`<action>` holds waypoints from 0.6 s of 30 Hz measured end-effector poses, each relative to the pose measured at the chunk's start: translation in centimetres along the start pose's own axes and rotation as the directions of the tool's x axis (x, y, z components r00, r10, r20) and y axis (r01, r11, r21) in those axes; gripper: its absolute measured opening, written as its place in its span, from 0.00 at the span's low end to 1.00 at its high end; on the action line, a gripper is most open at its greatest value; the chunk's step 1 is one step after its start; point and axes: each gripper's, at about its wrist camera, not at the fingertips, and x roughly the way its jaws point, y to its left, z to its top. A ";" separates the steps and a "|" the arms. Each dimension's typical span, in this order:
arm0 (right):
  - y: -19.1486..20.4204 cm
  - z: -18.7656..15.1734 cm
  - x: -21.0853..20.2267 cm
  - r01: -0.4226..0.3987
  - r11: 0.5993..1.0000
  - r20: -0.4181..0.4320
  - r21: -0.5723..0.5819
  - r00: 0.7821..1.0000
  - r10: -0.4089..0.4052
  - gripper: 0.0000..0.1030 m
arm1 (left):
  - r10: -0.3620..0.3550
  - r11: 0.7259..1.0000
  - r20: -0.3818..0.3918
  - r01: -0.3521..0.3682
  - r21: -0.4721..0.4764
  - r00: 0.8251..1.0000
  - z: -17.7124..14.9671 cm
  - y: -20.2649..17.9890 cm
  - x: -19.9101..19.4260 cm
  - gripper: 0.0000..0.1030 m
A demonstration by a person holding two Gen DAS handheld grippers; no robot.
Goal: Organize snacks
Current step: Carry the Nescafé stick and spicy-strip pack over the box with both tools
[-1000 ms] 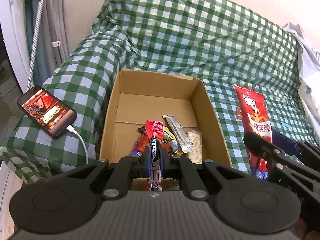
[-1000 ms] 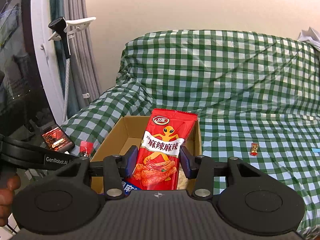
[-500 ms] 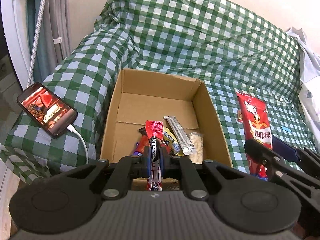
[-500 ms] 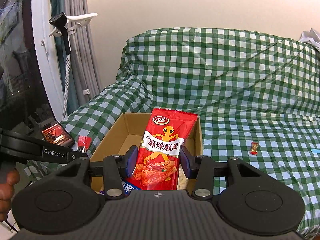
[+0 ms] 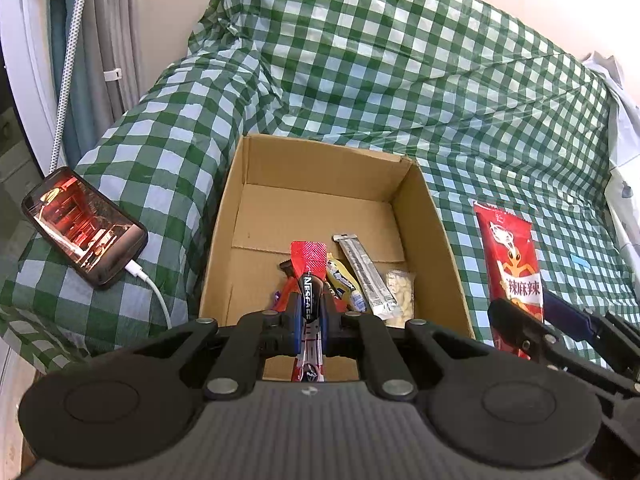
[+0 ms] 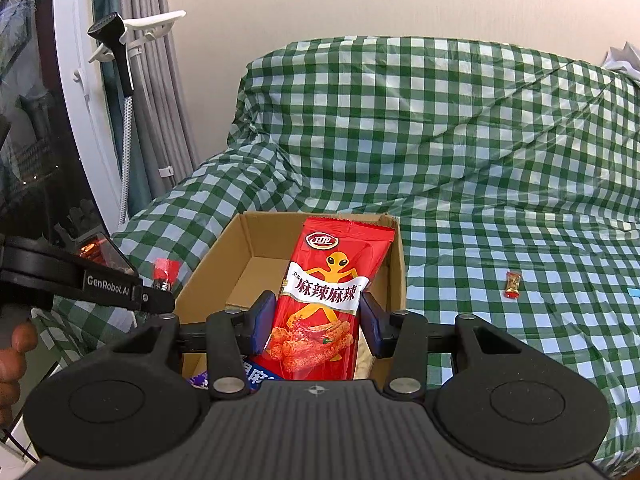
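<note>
Left tool (image 5: 310, 322) pinches a coffee stick (image 5: 309, 280); right tool (image 6: 316, 324) clamps a red snack bag (image 6: 326, 300); both poised above the cardboard box (image 5: 236, 208) for dropping.

The left wrist view looks steeply down along its fingers into the cardboard box (image 5: 424, 216), close above it. The right wrist view faces the same box (image 6: 396, 276) at a shallower angle — both share the checkered cover (image 5: 360, 72)
</note>
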 end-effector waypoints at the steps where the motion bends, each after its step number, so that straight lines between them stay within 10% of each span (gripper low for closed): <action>1: -0.1 0.0 0.3 0.000 1.000 -0.005 0.001 1.000 0.000 0.46 | 0.001 1.000 -0.001 -0.001 -0.001 1.000 0.1 0.0 0.2 0.09; 18: -0.3 0.3 5.9 -0.009 1.000 -0.095 0.010 0.995 0.010 0.46 | 0.019 1.000 -0.053 -0.020 -0.013 0.998 2.9 0.6 6.0 0.09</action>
